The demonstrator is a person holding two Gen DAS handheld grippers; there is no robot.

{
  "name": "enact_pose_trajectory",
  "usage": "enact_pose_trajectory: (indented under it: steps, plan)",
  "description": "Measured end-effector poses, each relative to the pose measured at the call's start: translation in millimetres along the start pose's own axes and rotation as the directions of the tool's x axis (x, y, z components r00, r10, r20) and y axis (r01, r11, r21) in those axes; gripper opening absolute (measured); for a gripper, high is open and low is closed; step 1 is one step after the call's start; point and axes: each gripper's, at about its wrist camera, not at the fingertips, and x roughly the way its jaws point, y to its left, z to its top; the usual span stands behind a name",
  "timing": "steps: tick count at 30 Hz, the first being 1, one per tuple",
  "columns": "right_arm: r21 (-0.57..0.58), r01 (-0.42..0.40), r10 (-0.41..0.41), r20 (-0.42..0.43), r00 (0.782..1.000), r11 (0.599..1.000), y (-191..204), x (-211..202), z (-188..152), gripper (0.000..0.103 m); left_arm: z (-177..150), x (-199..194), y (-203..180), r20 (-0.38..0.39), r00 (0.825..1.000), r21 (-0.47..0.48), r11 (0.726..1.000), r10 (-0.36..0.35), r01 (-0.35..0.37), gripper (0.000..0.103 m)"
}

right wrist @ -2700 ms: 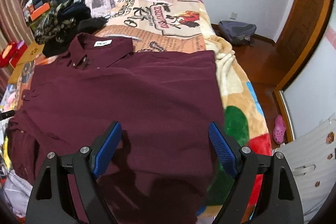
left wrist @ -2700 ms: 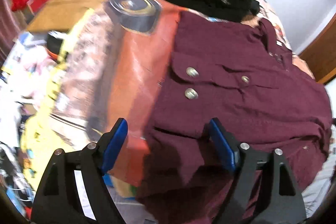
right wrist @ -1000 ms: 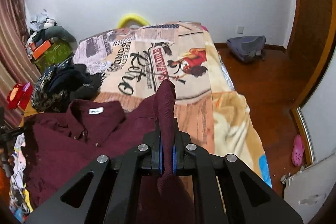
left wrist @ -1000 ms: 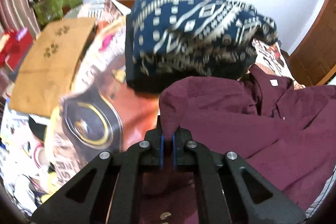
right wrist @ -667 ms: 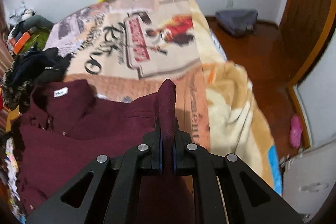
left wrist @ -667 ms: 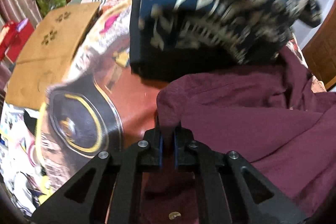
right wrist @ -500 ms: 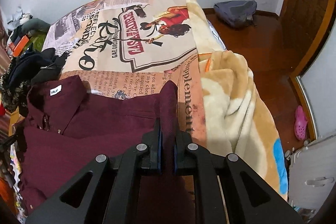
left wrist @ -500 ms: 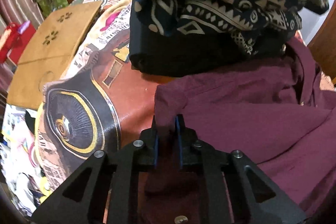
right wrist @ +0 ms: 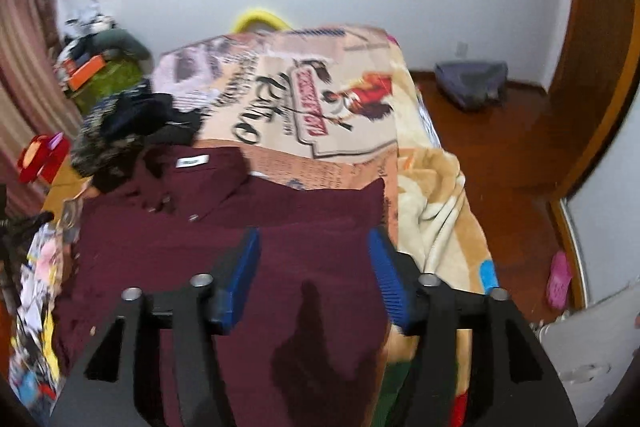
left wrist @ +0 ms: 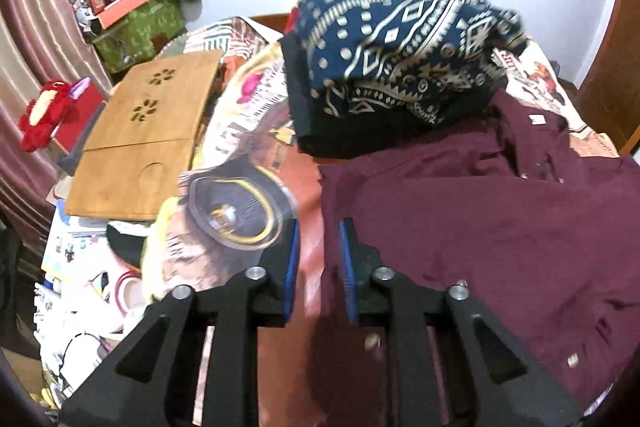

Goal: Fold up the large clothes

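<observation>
Maroon shirt (right wrist: 224, 251) is lying flat on the bed (right wrist: 312, 99), collar up toward 11 o'clock in the right wrist view, with its label showing, and the body running down toward the cameras. So the long axis goes roughly 12 to 6 from where the person stands. Both grippers sit at the shirt's near end, one at each side edge. Left gripper (left wrist: 318, 259) has its jaws opening, only a narrow gap so far, and the shirt's left edge runs right up past the right-hand pad; cloth looks loose there, not pinched. Right gripper (right wrist: 314, 267) is opening too, much wider, and the maroon fabric lies between and below the pads with nothing gripping it. Its right pad is just about over the shirt's right edge, where the blanket starts. Folded patterned clothes (left wrist: 400, 43) sit at 12 to 1 o'clock from the left gripper, touching the shirt's shoulder area. My guess is the next fold has to go across that long axis, and both hands look equally near it.
</observation>
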Motion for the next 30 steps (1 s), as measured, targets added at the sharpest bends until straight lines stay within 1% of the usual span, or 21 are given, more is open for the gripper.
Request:
enact_pose_trajectory:
  steps: [1,2,3,4,5,7,10,12,15,17,21,23,26,29,30]
  plan:
    - [-0.007,-0.001,0.001,0.016,1.000,1.000,4,-9,-4,0.075,-4,-8,3,0.006,1.000,-0.002,1.000,0.002,-0.002,0.041]
    - [-0.012,-0.003,0.003,0.030,1.000,1.000,8,-17,-8,0.077,-7,-16,5,0.011,1.000,-0.006,1.000,0.006,-0.006,0.049]
    - [-0.018,-0.007,0.008,0.042,0.999,1.000,11,-25,-13,0.079,-14,-26,10,0.020,1.000,-0.012,1.000,0.010,-0.009,0.063]
    - [-0.025,-0.014,0.015,0.047,0.999,1.000,14,-30,-18,0.079,-19,-32,11,0.024,1.000,-0.016,1.000,0.009,-0.008,0.069]
    - [-0.029,-0.020,0.021,0.046,0.999,0.999,16,-33,-22,0.079,-26,-37,14,0.021,1.000,-0.020,1.000,0.001,0.000,0.071]
    - [-0.026,-0.029,0.030,0.029,0.999,0.999,18,-38,-34,0.082,-40,-42,20,-0.019,1.000,-0.028,0.999,-0.021,0.021,0.073]
    - [-0.016,-0.027,0.027,0.001,1.000,1.000,19,-38,-52,0.082,-66,-36,26,-0.101,0.994,-0.036,0.998,-0.052,0.049,0.073]
    - [-0.018,-0.018,0.018,-0.019,1.000,1.000,20,-35,-63,0.083,-86,-30,26,-0.155,0.986,-0.043,0.997,-0.068,0.063,0.073]
    - [-0.004,0.003,-0.003,-0.058,0.998,1.000,17,-28,-79,0.083,-115,-22,24,-0.213,0.971,-0.067,0.993,-0.106,0.094,0.073]
    - [0.026,0.008,-0.006,-0.082,0.997,1.000,15,-27,-91,0.083,-132,-19,24,-0.243,0.960,-0.089,0.989,-0.135,0.116,0.073]
    - [0.074,0.012,-0.002,-0.132,0.991,0.997,12,-21,-115,0.083,-160,-19,20,-0.265,0.943,-0.139,0.976,-0.202,0.169,0.073]
    - [0.083,-0.001,0.013,-0.139,0.990,0.997,13,-24,-126,0.082,-172,-19,16,-0.269,0.936,-0.167,0.968,-0.228,0.188,0.073]
    - [0.100,-0.031,0.044,-0.135,0.990,0.994,15,-26,-141,0.083,-191,-10,10,-0.294,0.916,-0.217,0.952,-0.274,0.215,0.073]
    - [0.118,-0.025,0.046,-0.173,0.984,0.993,15,-18,-154,0.083,-200,-5,8,-0.298,0.907,-0.256,0.940,-0.298,0.224,0.073]
    - [0.128,-0.017,0.041,-0.186,0.982,0.992,14,-15,-159,0.083,-202,-3,8,-0.293,0.903,-0.286,0.930,-0.314,0.231,0.073]
